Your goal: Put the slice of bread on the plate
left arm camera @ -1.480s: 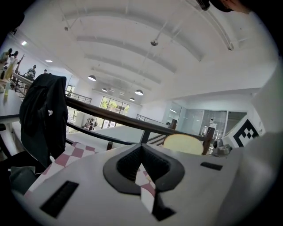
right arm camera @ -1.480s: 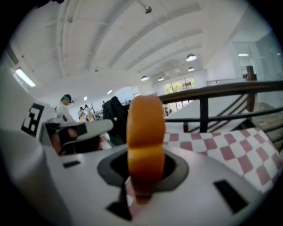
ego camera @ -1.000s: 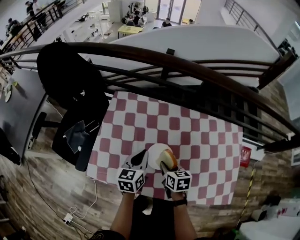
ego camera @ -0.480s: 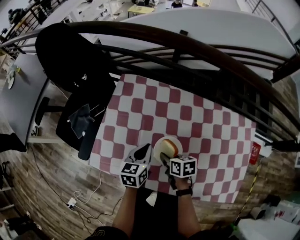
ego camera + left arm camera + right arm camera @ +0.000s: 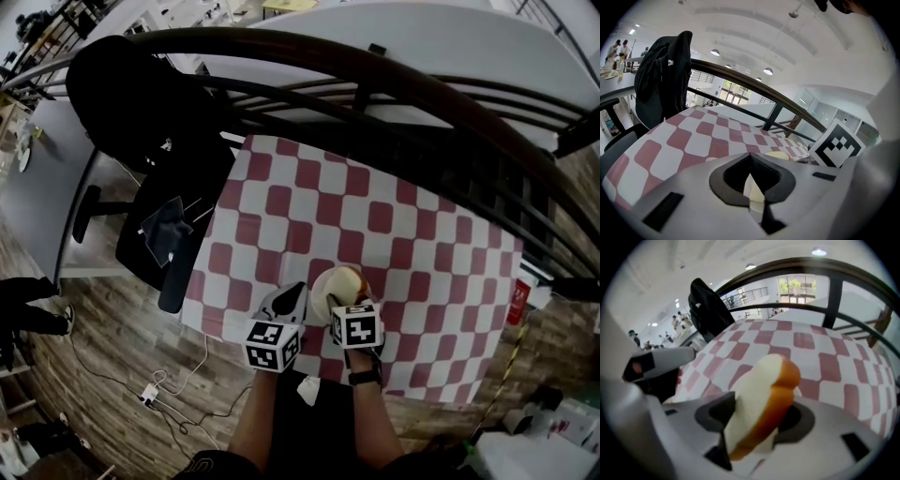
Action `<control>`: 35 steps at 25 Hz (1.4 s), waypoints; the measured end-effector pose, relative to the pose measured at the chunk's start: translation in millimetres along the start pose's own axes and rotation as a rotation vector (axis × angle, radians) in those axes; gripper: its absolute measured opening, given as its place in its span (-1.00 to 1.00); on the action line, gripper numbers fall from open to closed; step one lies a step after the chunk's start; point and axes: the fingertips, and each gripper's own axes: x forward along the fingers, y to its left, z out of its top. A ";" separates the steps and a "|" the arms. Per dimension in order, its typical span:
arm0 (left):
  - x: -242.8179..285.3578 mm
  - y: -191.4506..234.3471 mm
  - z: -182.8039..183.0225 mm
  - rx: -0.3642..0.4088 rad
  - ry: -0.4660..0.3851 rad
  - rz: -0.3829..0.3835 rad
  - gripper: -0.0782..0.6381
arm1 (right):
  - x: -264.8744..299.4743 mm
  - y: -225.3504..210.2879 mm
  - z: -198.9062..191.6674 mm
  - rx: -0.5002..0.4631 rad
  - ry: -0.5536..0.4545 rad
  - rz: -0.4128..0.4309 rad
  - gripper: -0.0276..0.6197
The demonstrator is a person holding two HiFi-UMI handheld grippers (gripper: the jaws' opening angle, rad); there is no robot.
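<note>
A small cream plate (image 5: 321, 287) sits near the front edge of the red-and-white checkered table. The bread slice (image 5: 348, 280), white with an orange-brown crust, stands tilted on edge over the plate's right half. My right gripper (image 5: 347, 300) points steeply down at it. In the right gripper view the bread (image 5: 761, 394) leans between the jaws of my right gripper (image 5: 759, 420), which are opening and look slack on it. My left gripper (image 5: 292, 300) is at the plate's left rim. The left gripper (image 5: 751, 161) has its jaws together, with the plate (image 5: 777, 155) just beyond.
A black office chair (image 5: 159, 234) draped with a dark jacket (image 5: 131, 103) stands off the table's left side. A dark curved railing (image 5: 403, 94) runs behind the table. A red object (image 5: 517, 302) sits by the right edge. Cables (image 5: 150, 389) lie on the wooden floor.
Both grippers have sunk toward the table. The bread has come down with the right gripper onto the plate, and it now leans more loosely.
</note>
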 end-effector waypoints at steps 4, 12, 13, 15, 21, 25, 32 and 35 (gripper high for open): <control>2.0 -7.6 -0.3 0.007 0.002 -0.009 -0.73 | -3.3 -25.6 2.7 -0.077 0.004 -0.178 0.23; -7.1 -12.3 12.8 0.032 -0.031 -0.013 -0.73 | -17.2 -40.6 6.8 -0.091 -0.058 -0.226 0.41; -9.9 -12.6 17.5 0.035 -0.043 -0.014 -0.73 | -23.0 -35.8 12.2 -0.089 -0.087 -0.215 0.41; -14.4 -13.6 29.2 0.042 -0.074 -0.017 -0.73 | -36.0 -25.4 27.1 -0.088 -0.155 -0.191 0.40; -27.1 -26.8 68.8 0.092 -0.175 -0.049 -0.73 | -88.1 2.6 73.1 -0.107 -0.395 -0.160 0.14; -42.9 -43.4 94.3 0.146 -0.244 -0.087 -0.73 | -124.8 18.4 88.3 -0.118 -0.528 -0.168 -0.31; -62.3 -78.1 128.8 0.249 -0.317 -0.142 -0.73 | -189.4 41.2 108.4 -0.146 -0.772 -0.171 -0.87; -73.6 -88.0 143.8 0.285 -0.365 -0.146 -0.73 | -222.9 45.0 120.4 -0.149 -0.871 -0.186 -0.87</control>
